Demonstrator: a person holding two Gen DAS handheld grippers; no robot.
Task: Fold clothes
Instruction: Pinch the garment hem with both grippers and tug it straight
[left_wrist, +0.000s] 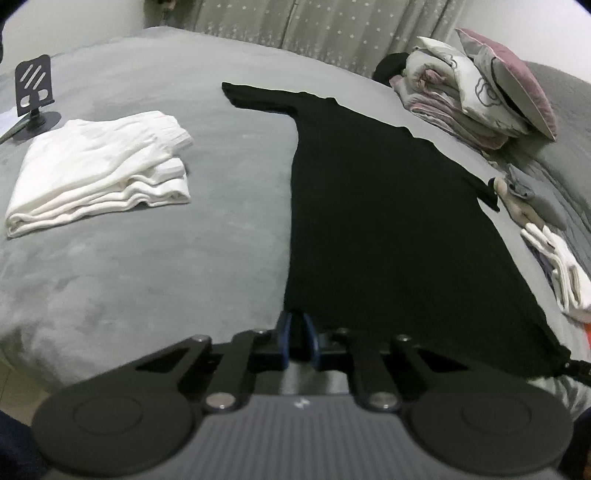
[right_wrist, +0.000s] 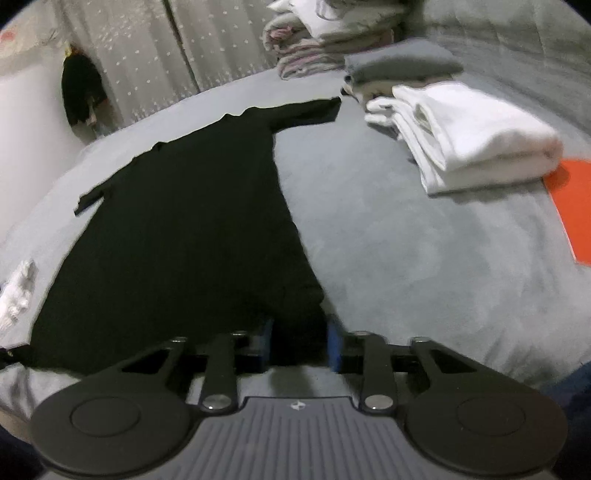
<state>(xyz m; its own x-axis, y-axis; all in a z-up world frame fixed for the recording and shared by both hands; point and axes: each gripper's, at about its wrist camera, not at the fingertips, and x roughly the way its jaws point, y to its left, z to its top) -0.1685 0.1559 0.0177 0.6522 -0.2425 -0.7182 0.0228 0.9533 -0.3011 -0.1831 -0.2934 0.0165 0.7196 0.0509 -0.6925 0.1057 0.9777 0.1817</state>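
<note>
A wide bed (left_wrist: 147, 280) with a grey plush cover filled the room. Behind it hung a pale curtain (left_wrist: 332, 26) dotted with small white stars, beside a plain white wall (right_wrist: 26, 107). Folded bedding (left_wrist: 461, 92) and a mauve pillow (left_wrist: 517, 74) were stacked at the head. The light was dim and even.

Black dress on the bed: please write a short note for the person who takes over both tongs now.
Left tongs: nearly closed on the near-left hem corner of the black dress.
Right tongs: wider apart, around the near-right hem corner; grip unclear.
Dress lies flat on the grey bed, sleeves spread.
Done: folded white garment beside it.
Left: every fold of the dress.
</note>
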